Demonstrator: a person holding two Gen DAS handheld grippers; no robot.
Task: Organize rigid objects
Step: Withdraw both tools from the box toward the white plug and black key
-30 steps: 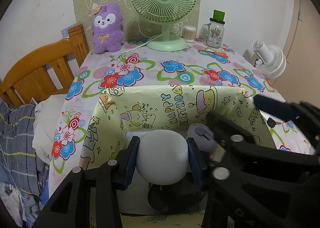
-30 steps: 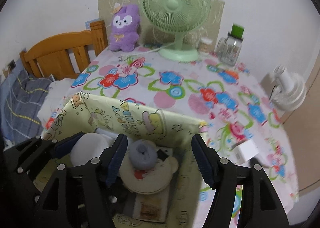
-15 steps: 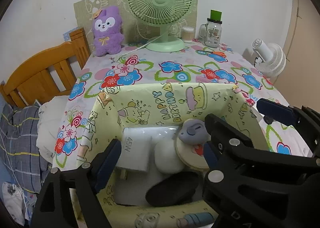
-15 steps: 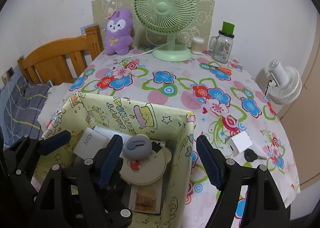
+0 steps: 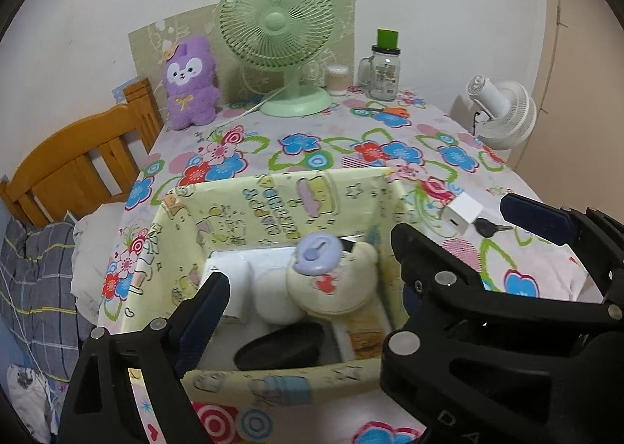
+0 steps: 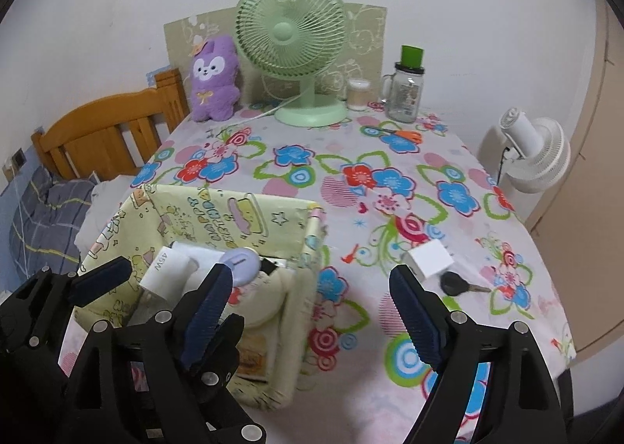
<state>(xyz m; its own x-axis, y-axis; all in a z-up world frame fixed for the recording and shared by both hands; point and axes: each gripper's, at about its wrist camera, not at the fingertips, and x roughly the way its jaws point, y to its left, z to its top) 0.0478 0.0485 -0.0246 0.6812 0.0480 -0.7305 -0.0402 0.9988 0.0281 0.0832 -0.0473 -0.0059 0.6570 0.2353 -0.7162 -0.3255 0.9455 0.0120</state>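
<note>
A yellow cartoon-print box [image 5: 273, 206] [image 6: 249, 218] stands on the flowered tablecloth. In it lie a white rounded object [image 5: 273, 299], a white 45W charger [image 6: 163, 272], a cream bear-shaped disc [image 5: 335, 288] with a lilac puck [image 5: 318, 249] [image 6: 241, 262] on top, and a black oval item [image 5: 280, 346]. My left gripper [image 5: 308, 257] hovers above the box, jaws opening, nothing pressed between its pads. My right gripper [image 6: 308, 270] hangs over the box's right wall, jaws opening and empty. A white charger cube [image 6: 429, 259] and a black key [image 6: 454, 283] lie on the cloth to the right.
At the back stand a green fan [image 6: 290, 34], a purple plush [image 6: 214, 79], a glass jar with green lid [image 6: 405, 91] and orange-handled scissors [image 6: 405, 134]. A white fan [image 6: 534, 147] sits off the right edge. A wooden headboard [image 6: 105, 132] and bedding lie left.
The left gripper let go of the white rounded object, which now rests in the box. Both grippers drew back and upward from the box, and their jaws spread wider.
</note>
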